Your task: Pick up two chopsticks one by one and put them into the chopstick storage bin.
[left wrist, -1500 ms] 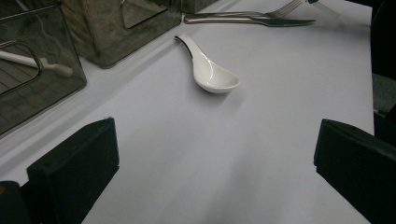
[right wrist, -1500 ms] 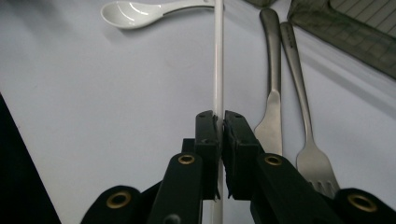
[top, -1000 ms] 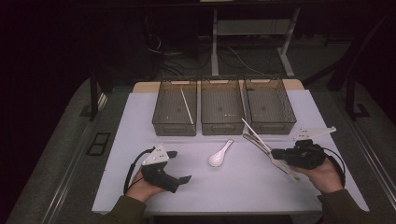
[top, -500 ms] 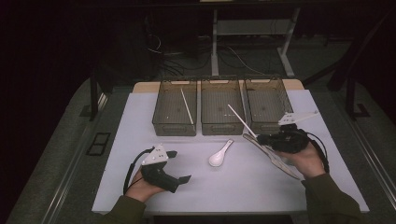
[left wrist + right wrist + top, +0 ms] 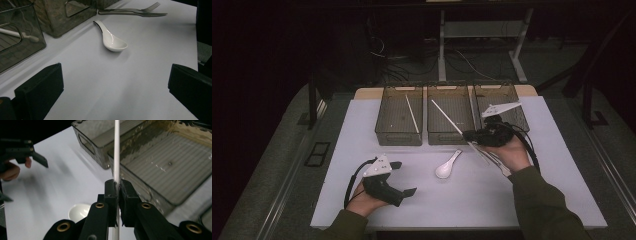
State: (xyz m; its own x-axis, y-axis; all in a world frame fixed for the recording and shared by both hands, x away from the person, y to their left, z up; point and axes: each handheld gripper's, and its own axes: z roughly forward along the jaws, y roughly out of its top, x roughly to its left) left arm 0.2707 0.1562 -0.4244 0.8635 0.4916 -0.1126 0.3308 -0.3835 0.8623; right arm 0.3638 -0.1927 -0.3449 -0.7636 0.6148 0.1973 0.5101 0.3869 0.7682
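Note:
My right gripper [image 5: 468, 135] is shut on a thin white chopstick [image 5: 446, 116], which slants up and left over the middle smoky bin [image 5: 447, 138]. In the right gripper view the pads [image 5: 110, 188] pinch the chopstick [image 5: 116, 150] with the bin [image 5: 175, 200] below it. A second white chopstick [image 5: 412, 114] lies in the left bin [image 5: 398, 136]. My left gripper [image 5: 403, 178] rests open on the white mat near the front, nothing between its jaws [image 5: 113, 87]. A white soup spoon [image 5: 447, 167] [image 5: 112, 41] lies between the two hands.
A metal fork and knife [image 5: 132, 12] lie on the mat by the bins, under my right hand [image 5: 492, 160]. A third bin [image 5: 518, 107] stands at the right of the row. The mat's front edge runs close to the forearms.
My right gripper has carried the chopstick left and slightly up, from the mat's right side to over the middle bin. The left gripper has stayed put.

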